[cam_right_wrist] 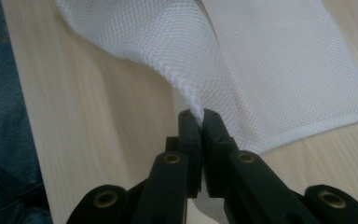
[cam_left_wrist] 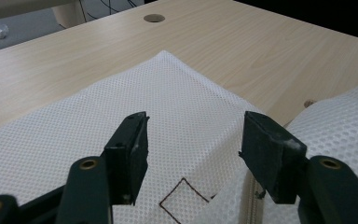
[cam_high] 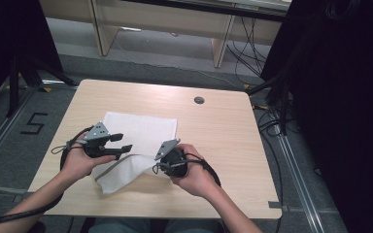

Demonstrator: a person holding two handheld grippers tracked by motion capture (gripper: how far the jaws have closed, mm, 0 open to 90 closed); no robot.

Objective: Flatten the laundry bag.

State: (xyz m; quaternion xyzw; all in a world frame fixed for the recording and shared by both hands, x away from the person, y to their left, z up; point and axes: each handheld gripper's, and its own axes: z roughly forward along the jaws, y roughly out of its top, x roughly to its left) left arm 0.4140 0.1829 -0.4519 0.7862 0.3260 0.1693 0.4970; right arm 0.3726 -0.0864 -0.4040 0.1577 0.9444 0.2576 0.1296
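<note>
In the high view, a white mesh cloth [cam_high: 137, 136] lies on the left half of the light wooden desk [cam_high: 223, 145], its far part flat and its near part lifted and folded over toward the person. The left gripper [cam_high: 121, 143] sits at the cloth's left edge, held in the left hand [cam_high: 77, 162], with its jaws standing apart and pointing across the fabric. The right gripper [cam_high: 156, 167], held in the right hand [cam_high: 194, 177], is at the near right side of the cloth, where the raised fold runs up to it. A small round hole [cam_high: 199, 100] is set in the desk farther back. In the left gripper view, the left gripper [cam_left_wrist: 193, 140] has its jaws wide open above the flat mesh cloth [cam_left_wrist: 121, 112], with nothing pinched between them; a thin brown stitched square [cam_left_wrist: 182, 198] shows on the fabric below, and a raised fold of the same cloth stands at the right. In the right gripper view, the right gripper [cam_right_wrist: 200, 122] has its jaws closed tight on an edge of the mesh cloth [cam_right_wrist: 270, 70], which rises from their tips and drapes back over the desk [cam_right_wrist: 98, 116].
</note>
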